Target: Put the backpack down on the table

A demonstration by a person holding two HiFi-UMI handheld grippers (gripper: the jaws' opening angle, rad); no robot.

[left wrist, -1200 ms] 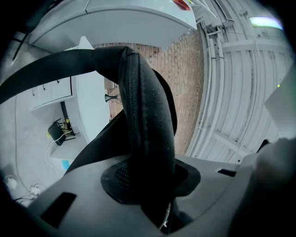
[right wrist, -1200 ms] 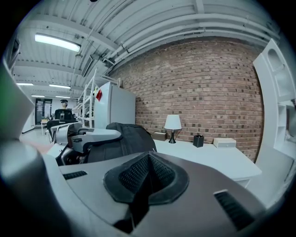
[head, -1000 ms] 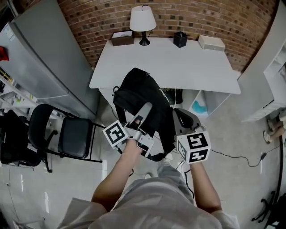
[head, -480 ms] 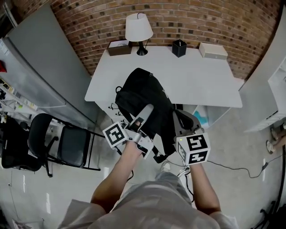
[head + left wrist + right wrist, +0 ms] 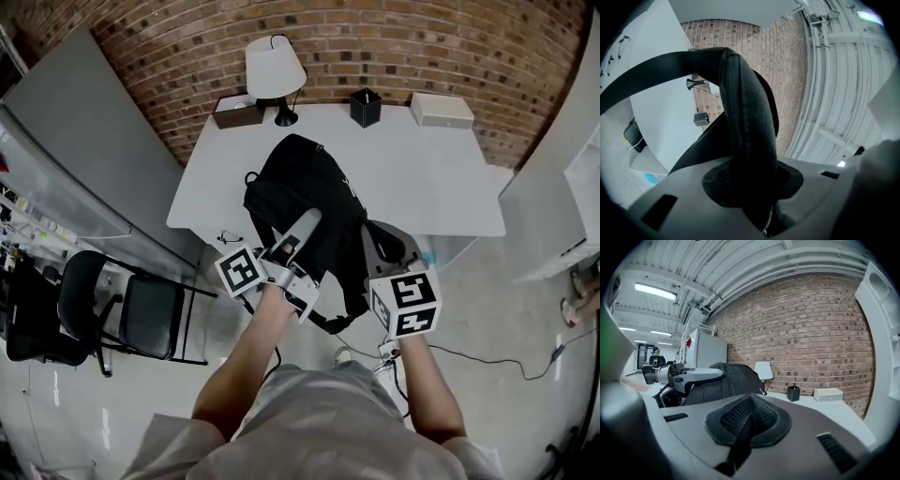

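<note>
Task thing: the black fabric backpack [image 5: 305, 202] hangs from both grippers at the near left edge of the white rectangular surface [image 5: 427, 183]. In the head view its upper part overlaps the surface, while its lower part and a loose loop of strap hang off the front. I cannot tell whether it touches the surface.
Left gripper: the left gripper [image 5: 302, 230] lies against the backpack's near side. Its fingers pinch a thick padded black shoulder strap [image 5: 745, 140], which fills the gap between the pads and arcs up beyond them.
Right gripper: the right gripper [image 5: 386, 246] sits just beside the backpack's right side. Its fingers are pressed almost together on a thin flat black webbing strap [image 5: 742, 439] running down between the pads.
Back of surface: along the red brick wall [image 5: 394, 47] stand a brown box [image 5: 234, 111], a white-shaded lamp [image 5: 274, 67], a black square cup [image 5: 366, 106] and a flat white box [image 5: 442, 110], all well apart from the backpack.
Left side: a tall grey cabinet [image 5: 75, 141], with a black chair [image 5: 141, 314] near it on the floor.
</note>
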